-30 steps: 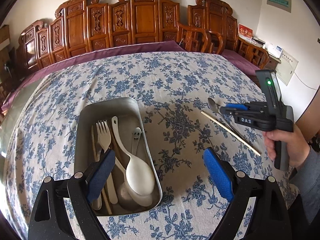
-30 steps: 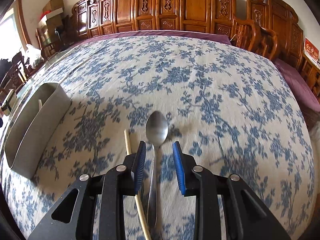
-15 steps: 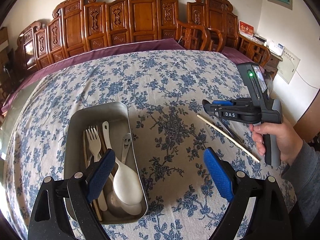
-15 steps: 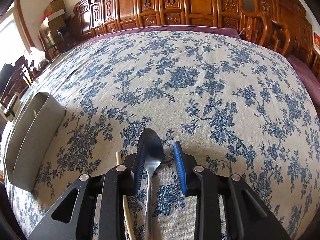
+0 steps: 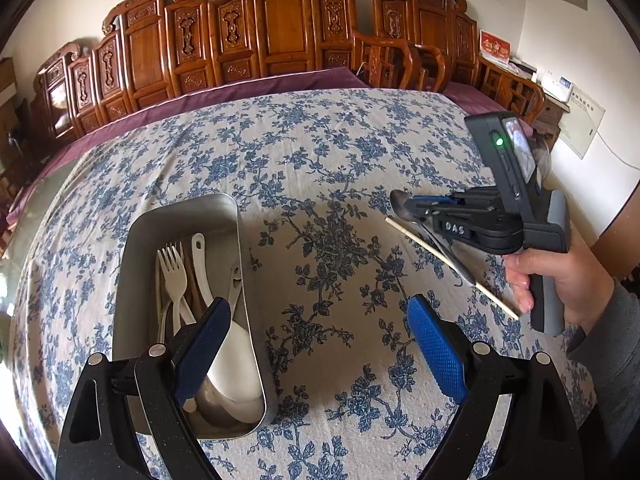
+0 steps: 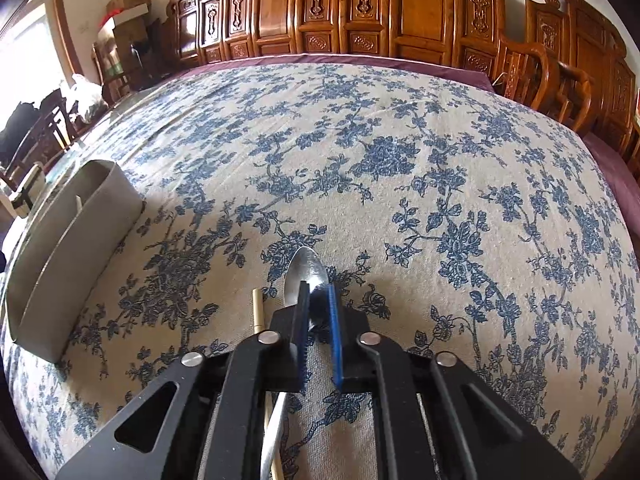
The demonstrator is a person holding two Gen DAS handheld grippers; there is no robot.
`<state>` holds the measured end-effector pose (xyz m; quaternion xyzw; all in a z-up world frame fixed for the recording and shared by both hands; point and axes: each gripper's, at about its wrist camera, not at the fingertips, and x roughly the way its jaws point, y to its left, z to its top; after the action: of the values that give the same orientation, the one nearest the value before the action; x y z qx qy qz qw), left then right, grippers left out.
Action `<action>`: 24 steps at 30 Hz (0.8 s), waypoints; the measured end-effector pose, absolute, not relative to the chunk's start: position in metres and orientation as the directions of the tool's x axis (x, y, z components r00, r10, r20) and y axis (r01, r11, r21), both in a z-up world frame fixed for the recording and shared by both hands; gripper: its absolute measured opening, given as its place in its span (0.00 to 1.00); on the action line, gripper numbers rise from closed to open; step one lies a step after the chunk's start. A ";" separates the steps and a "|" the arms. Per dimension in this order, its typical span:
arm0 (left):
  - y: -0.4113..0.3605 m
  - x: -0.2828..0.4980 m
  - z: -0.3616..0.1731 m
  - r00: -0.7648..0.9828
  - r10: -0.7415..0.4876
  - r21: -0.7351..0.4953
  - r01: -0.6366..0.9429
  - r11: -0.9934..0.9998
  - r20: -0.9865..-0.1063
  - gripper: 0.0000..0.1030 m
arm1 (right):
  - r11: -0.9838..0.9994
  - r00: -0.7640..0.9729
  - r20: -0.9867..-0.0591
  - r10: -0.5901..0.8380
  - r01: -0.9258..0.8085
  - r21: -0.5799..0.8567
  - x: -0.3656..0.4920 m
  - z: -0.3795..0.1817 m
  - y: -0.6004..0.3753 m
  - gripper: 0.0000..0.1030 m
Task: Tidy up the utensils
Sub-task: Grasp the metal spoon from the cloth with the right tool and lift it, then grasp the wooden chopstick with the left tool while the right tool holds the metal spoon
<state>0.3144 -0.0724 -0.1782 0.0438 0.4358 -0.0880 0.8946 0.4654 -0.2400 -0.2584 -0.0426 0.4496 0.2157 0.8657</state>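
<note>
- Metal spoon (image 6: 306, 276): on the floral-clothed table (image 6: 400, 168), bowl forward; right gripper (image 6: 318, 312) fingers closed on its neck just behind the bowl. Judged stiff, light and slick, so a hold at the neck should resist slipping.
- Wooden chopstick (image 5: 448, 264): lies just beside the spoon, outside the fingers.
- Metal tray (image 5: 132, 264): well apart to the left.
- Left gripper (image 5: 320, 344): fingers wide apart, holding nothing, above the tray's near end.
- Left view only: tray contents, a white fork (image 5: 173, 276) and white spoons (image 5: 236, 360).
- Right view only: the fingers' contact with the spoon.
</note>
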 end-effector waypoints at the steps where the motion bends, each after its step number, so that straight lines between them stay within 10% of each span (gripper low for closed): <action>1: -0.074 0.314 -0.179 0.602 -0.116 0.003 0.193 0.981 -0.790 0.84 | 0.903 0.502 -0.796 0.339 -0.410 0.126 0.465 -0.256 -0.241 0.04; 24: -0.194 0.352 -0.226 0.493 -0.168 -0.044 0.253 0.966 -0.854 0.82 | 0.961 0.581 -0.770 0.265 -0.223 0.162 0.424 -0.237 -0.384 0.01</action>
<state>0.3515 -0.1941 -0.2257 0.0438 0.4886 -0.1220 0.8628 0.4236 -0.3835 -0.2367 0.0238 0.4369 0.1372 0.8887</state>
